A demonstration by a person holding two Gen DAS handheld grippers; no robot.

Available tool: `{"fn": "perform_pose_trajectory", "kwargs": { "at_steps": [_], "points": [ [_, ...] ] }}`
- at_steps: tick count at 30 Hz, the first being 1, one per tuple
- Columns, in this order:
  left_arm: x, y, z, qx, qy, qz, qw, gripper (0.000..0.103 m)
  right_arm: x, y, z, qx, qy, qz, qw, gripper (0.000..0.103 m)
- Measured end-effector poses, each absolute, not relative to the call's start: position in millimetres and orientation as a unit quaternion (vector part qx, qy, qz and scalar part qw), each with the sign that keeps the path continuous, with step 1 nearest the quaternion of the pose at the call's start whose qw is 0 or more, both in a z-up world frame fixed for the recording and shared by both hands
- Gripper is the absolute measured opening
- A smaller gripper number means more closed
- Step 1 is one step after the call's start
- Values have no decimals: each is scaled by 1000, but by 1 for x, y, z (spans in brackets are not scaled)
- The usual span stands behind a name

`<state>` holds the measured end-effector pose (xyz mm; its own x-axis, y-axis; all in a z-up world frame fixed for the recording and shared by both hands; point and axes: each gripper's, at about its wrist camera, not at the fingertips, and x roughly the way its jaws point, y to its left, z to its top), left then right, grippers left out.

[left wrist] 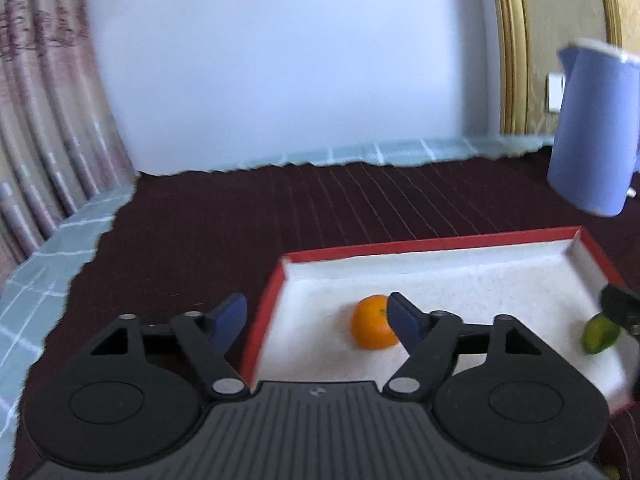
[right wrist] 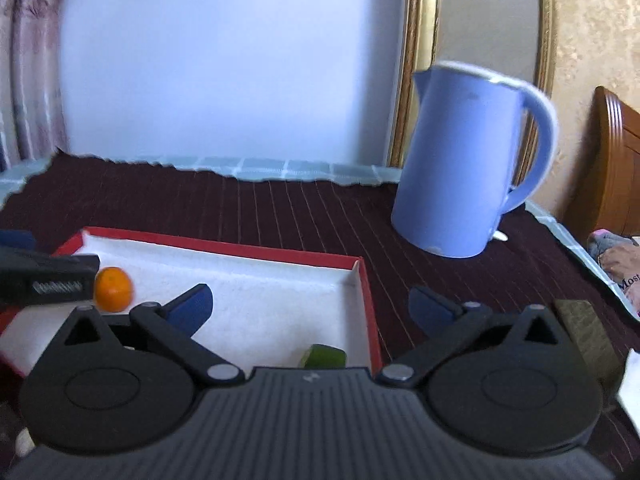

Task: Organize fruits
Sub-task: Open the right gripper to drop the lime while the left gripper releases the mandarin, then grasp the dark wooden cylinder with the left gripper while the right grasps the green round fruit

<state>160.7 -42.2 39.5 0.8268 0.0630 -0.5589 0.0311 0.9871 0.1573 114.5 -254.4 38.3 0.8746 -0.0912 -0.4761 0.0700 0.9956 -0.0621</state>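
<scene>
A white tray with a red rim (left wrist: 400,249) (right wrist: 224,246) lies on a dark maroon cloth. An orange (left wrist: 370,324) (right wrist: 113,289) rests on the tray's left half. In the left wrist view it sits just beyond the right fingertip of my left gripper (left wrist: 316,312), which is open with nothing between its pads. A green fruit (right wrist: 324,356) (left wrist: 600,334) lies in the tray's near right corner, close under my right gripper (right wrist: 310,304). That gripper stands wide open and empty, straddling the tray's right rim.
A blue kettle (right wrist: 468,160) (left wrist: 592,128) stands behind the tray at the right. The maroon cloth (right wrist: 280,208) covers a teal checked cloth. An olive-coloured object (right wrist: 584,332) and something white (right wrist: 632,384) lie at the near right. A curtain, a white wall and a gold frame stand behind.
</scene>
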Motion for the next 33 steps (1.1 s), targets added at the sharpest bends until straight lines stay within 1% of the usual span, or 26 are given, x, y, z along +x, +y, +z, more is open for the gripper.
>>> {"fn": "perform_pose_trajectory", "kwargs": {
  "at_steps": [4,6,8,11,13,15,17,20,26,28,29,30,31,32,33],
  "points": [
    [113,-10,45,46,276,-6,960,79,59,-277,43,44,188,0,981,103],
    [94,4,40,27,272,-1,962,79,35,-287,39,71,175,6,982,103],
    [77,14,33,10,267,5,964,79,18,-291,30,75,172,9,982,103],
    [58,18,20,12,260,16,965,79,-1,-286,15,26,183,9,983,103],
    [49,16,11,28,258,23,966,79,-9,-279,6,-24,188,18,982,100],
    [45,13,5,34,260,24,965,79,-8,-274,-1,-51,208,39,976,92],
    [43,12,-1,35,266,14,963,79,-5,-269,-8,-72,233,62,968,88],
    [40,14,-5,38,270,10,962,79,-6,-261,-15,-94,247,82,961,87],
    [39,21,-10,39,273,8,961,79,10,-248,-25,-124,277,106,947,68],
    [39,24,-10,36,274,10,961,79,18,-245,-29,-124,288,115,943,64],
    [40,26,-11,35,275,10,961,79,21,-244,-31,-122,294,120,940,58],
    [40,27,-11,33,277,9,960,79,22,-243,-33,-121,297,126,939,49],
    [41,28,-11,31,279,6,960,79,23,-242,-33,-116,296,130,939,46],
    [41,29,-10,29,282,0,959,79,23,-243,-33,-109,298,136,939,34],
    [40,29,-10,27,284,-10,958,79,23,-243,-32,-104,300,138,938,30]
  ]
}}
